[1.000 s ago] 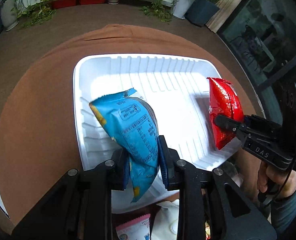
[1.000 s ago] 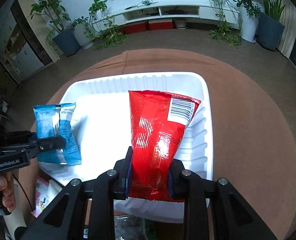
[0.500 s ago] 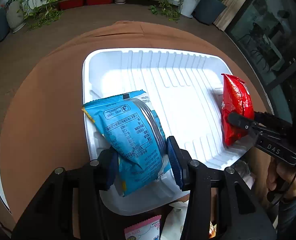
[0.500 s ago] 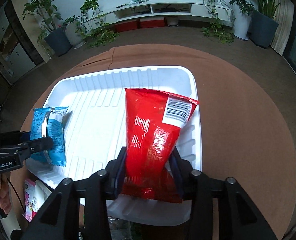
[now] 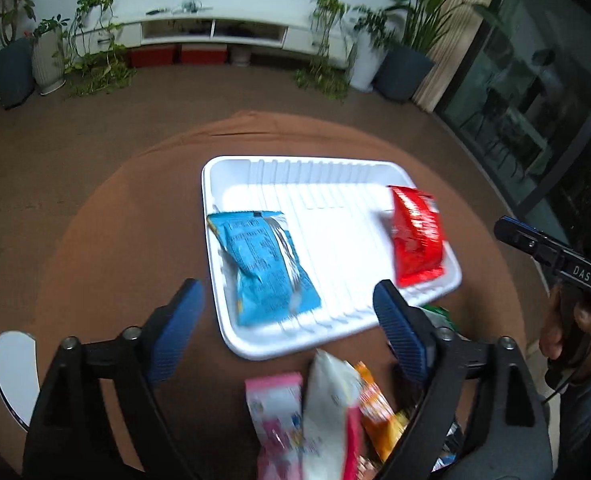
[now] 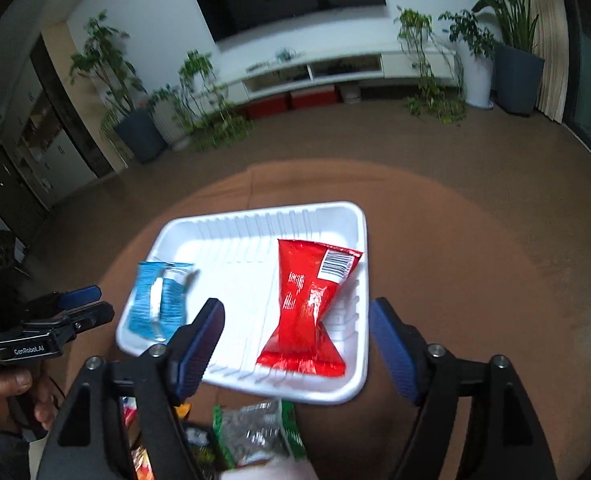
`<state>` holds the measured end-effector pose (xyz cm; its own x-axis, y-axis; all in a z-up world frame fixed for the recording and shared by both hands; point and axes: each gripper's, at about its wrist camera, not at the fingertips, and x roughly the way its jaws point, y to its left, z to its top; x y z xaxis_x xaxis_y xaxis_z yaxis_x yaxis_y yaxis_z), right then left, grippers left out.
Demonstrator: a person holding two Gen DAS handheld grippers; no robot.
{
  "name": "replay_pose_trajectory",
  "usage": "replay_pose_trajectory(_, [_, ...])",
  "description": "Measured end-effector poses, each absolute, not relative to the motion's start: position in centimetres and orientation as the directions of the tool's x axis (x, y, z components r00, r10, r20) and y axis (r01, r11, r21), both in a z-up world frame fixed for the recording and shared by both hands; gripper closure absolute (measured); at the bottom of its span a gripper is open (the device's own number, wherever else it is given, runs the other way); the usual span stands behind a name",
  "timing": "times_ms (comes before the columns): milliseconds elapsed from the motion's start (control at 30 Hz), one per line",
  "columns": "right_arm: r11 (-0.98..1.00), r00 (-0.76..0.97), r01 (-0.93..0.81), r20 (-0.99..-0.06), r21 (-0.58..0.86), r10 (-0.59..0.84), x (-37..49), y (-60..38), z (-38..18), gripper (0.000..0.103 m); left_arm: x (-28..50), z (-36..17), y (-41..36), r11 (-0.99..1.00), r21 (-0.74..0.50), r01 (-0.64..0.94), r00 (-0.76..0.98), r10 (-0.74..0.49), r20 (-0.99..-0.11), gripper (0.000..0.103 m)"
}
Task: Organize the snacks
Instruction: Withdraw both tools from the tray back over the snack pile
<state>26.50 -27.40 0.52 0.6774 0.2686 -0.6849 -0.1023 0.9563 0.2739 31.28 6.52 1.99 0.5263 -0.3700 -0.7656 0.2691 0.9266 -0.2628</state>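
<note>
A round table under a brown cloth [image 5: 107, 240] fills the middle of both views. On it, centre frame, sits a ribbed white foam tray [image 5: 327, 172] [image 6: 347, 392]. A shiny red snack bag with a barcode label [image 6: 307, 312] [image 5: 415, 236] lies flat at the tray's right side, and a light-blue snack packet [image 5: 263, 264] [image 6: 157, 300] lies flat at its left. A second ago each bag stood pinched upright between blue pads; now both are released onto the tray.

The left gripper [image 5: 289, 308] stands wide apart with nothing between its pads, its jaws having just been opening; it sits back from the blue packet. The right gripper [image 6: 297, 324] is likewise spread and empty, jaws just opened, drawn back from the red bag. Along the bottom edge, a heap of loose snack packets [image 5: 327, 412] [image 6: 255, 432] lies just beside the tray.
</note>
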Motion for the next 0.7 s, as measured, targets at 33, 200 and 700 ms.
replay_pose_trajectory(33, [0.954, 0.689, -0.108, -0.671, 0.278, 0.274, 25.5, -27.7, 1.0, 0.025, 30.0, 2.3, 6.8, 0.921, -0.277, 0.274, 0.535, -0.386, -0.752, 0.014])
replay_pose_trajectory(200, [0.944, 0.742, -0.125, -0.603, 0.305, 0.293, 18.8, -28.6, 2.5, 0.023, 24.1, 2.9, 7.5, 0.906, -0.308, 0.291, 0.565, -0.423, -0.708, 0.014])
replay_pose_trajectory(700, [0.938, 0.684, -0.187, -0.647, 0.293, 0.339, 3.5, -25.1, -4.4, 0.023, 6.8, -1.2, 6.1, 0.913, -0.179, 0.367, 0.529, -0.363, -0.767, 0.014])
